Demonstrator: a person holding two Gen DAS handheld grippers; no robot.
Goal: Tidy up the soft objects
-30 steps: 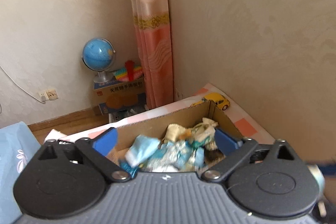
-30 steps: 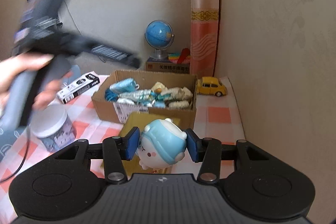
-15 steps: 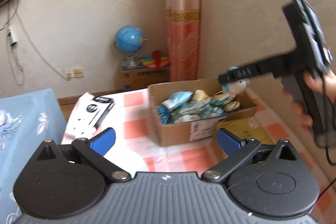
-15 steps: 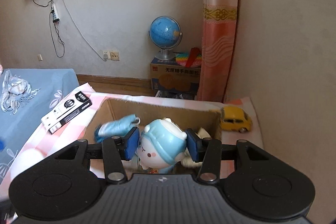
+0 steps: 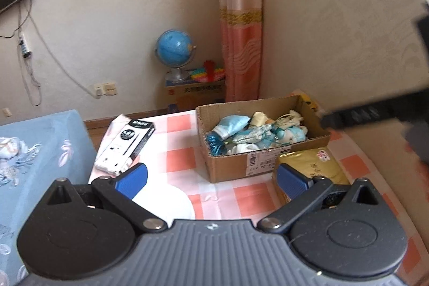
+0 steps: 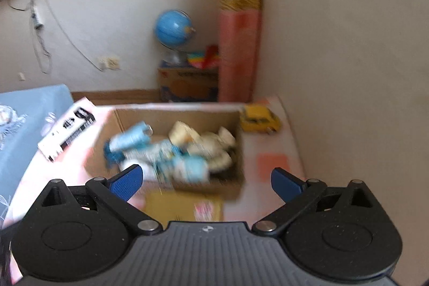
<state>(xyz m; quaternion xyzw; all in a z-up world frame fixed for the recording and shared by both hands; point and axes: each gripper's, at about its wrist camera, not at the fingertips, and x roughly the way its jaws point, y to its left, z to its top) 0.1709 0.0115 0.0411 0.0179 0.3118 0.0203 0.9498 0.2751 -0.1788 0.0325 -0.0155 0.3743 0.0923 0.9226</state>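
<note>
The right gripper, with blue pads, is opening its jaws wide with nothing between them, above the near edge of the open brown cardboard box. The small plush toy with the light-blue hood lies in the box's near right corner among the other blue and cream soft things. The left gripper hangs spread and empty over the pink-and-white checked tablecloth, near and left of the box.
</note>
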